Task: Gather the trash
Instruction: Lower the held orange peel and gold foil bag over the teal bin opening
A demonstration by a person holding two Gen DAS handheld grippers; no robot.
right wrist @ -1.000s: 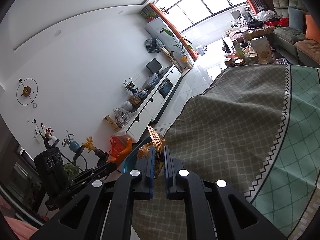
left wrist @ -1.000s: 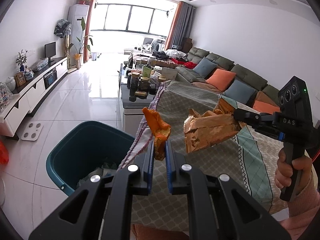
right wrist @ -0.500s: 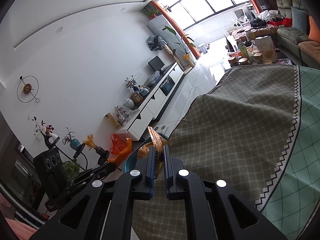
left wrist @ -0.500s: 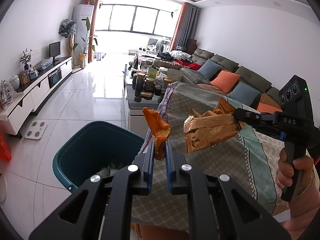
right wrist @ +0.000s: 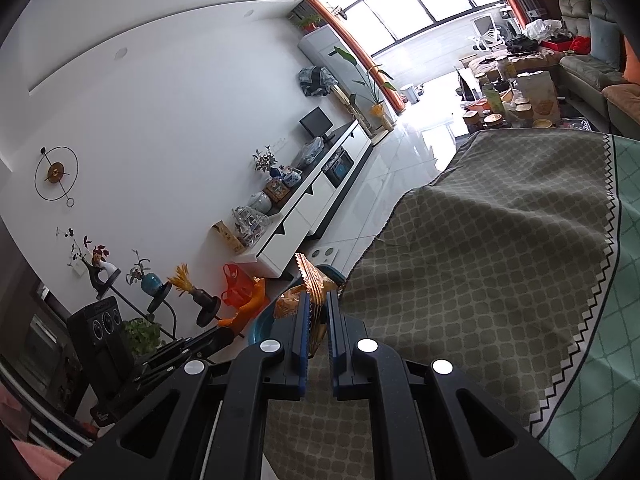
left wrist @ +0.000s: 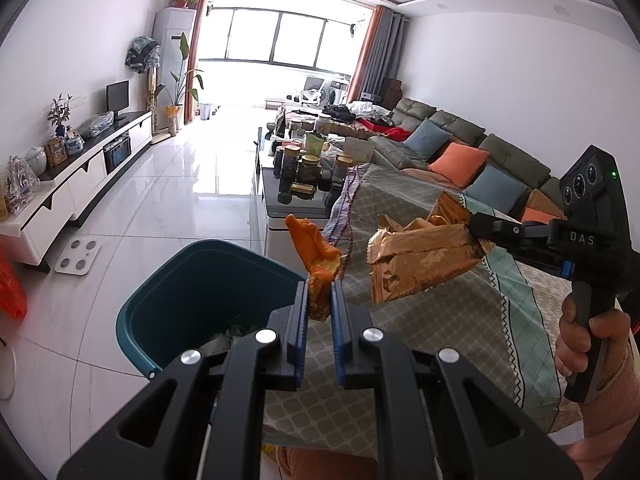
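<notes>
My left gripper (left wrist: 319, 295) is shut on an orange peel (left wrist: 314, 247), held in the air just right of a teal trash bin (left wrist: 168, 300) on the floor. My right gripper (right wrist: 317, 305) is shut on a crumpled gold snack wrapper (right wrist: 314, 280); in the left wrist view the wrapper (left wrist: 420, 258) hangs above the patterned tablecloth (left wrist: 432, 320), right of the peel. The bin holds some trash at its bottom. In the right wrist view the bin rim (right wrist: 260, 324) shows just beyond the fingers, with the peel (right wrist: 250, 308) at left.
A coffee table (left wrist: 276, 208) with several jars stands beyond the bin. A white TV cabinet (left wrist: 76, 184) lines the left wall, a grey sofa (left wrist: 460, 140) the right. A bathroom scale (left wrist: 78, 251) lies on the tiled floor. An orange bag (right wrist: 236, 290) sits by the cabinet.
The left view has swung slightly right and the bin has shifted right in it. Both grippers stay shut on their trash.
</notes>
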